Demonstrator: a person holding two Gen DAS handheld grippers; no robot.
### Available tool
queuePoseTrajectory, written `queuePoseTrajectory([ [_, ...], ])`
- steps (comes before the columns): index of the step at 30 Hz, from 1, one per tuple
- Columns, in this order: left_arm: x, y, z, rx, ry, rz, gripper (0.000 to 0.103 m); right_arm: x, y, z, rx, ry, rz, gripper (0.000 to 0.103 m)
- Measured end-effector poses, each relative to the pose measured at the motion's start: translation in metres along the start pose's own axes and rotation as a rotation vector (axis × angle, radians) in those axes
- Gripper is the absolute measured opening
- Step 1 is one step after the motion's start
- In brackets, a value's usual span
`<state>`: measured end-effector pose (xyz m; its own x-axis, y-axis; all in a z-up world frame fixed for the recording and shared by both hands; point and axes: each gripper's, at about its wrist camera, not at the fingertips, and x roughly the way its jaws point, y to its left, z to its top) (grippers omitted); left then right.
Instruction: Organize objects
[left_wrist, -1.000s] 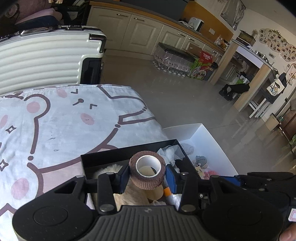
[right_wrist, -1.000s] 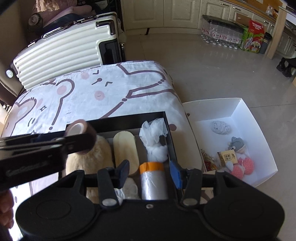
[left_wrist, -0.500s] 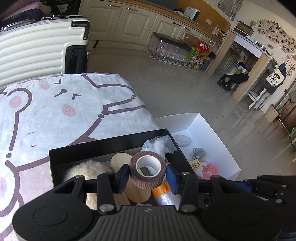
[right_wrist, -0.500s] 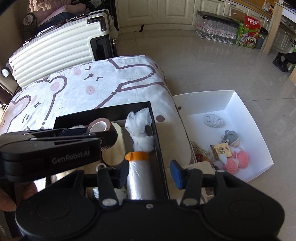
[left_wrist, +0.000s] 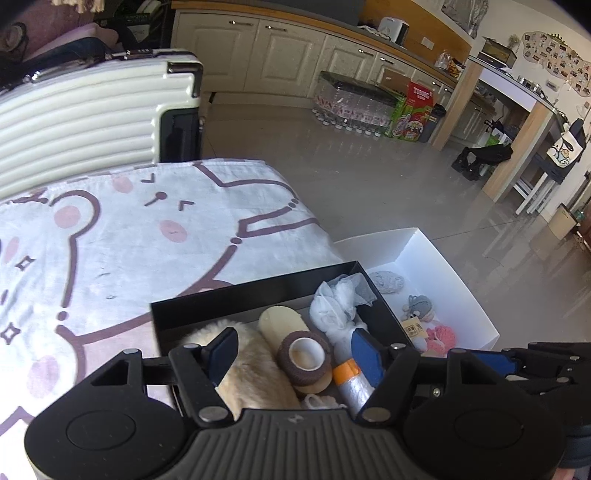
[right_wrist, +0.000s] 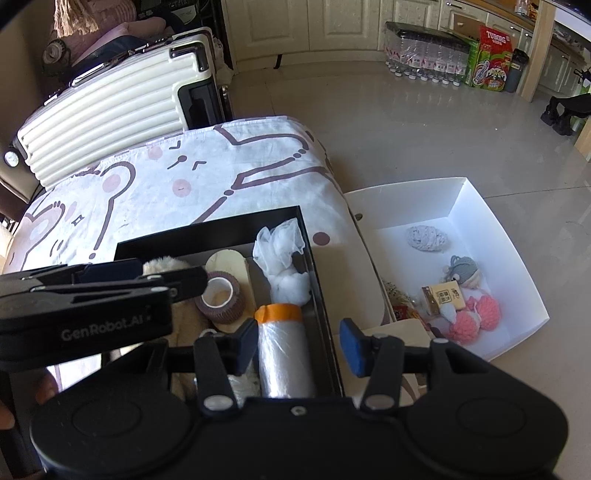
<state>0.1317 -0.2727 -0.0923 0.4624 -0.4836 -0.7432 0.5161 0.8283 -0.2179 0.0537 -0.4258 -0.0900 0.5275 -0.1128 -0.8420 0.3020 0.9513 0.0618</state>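
Tape roll: we see it lying in the black box, hole upward, atop a tan block.
Left gripper: fingers opening, clear of the roll between them.
Right gripper: fingers spread, empty, above the plastic roll.
Relation: we judge the left nearer.
Beyond: white box, floor.

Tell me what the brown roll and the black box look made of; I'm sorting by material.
Brown roll: looks like crepe-textured elastic fabric wrap, matte, with ribbed sides, wound on a smooth white core, probably plastic or card. Black box: seems rigid cardboard with a matte finish, judging by its thin straight walls and sharp corners.
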Motion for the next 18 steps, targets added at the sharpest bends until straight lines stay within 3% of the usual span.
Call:
queuePoseTrajectory([
  [18, -0.088, 0.028, -0.002, -0.028, -0.039, 0.19, 0.079, -0.055, 0.014, -0.005, 0.022, -0.125, -0.034, 0.052],
])
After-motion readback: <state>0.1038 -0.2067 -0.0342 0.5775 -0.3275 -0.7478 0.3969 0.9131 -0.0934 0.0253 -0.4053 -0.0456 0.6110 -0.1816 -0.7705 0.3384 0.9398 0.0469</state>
